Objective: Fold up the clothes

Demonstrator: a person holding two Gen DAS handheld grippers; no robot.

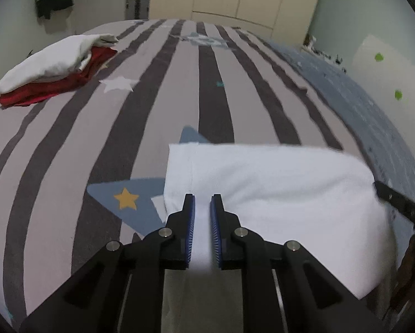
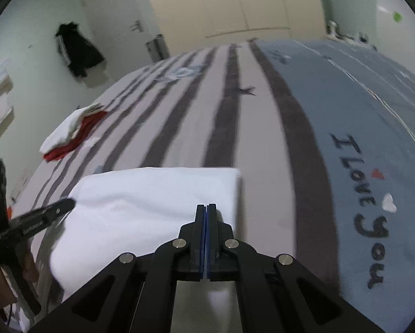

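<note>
A folded white garment (image 1: 276,194) lies on the striped bed at the near edge; it also shows in the right wrist view (image 2: 152,211). My left gripper (image 1: 203,198) is at its left part with jaws a narrow gap apart and white cloth between the blue pads. My right gripper (image 2: 206,208) is at the garment's right part, jaws closed together; whether cloth is pinched between them is unclear. Each gripper shows at the edge of the other's view: the right one (image 1: 401,208), the left one (image 2: 41,216).
A stack of folded white and red clothes (image 1: 55,66) sits at the bed's far left, also in the right wrist view (image 2: 71,133). The striped bedspread (image 1: 179,97) has a blue part (image 2: 359,138) with "I Love You" on the right. Wardrobe and door stand behind.
</note>
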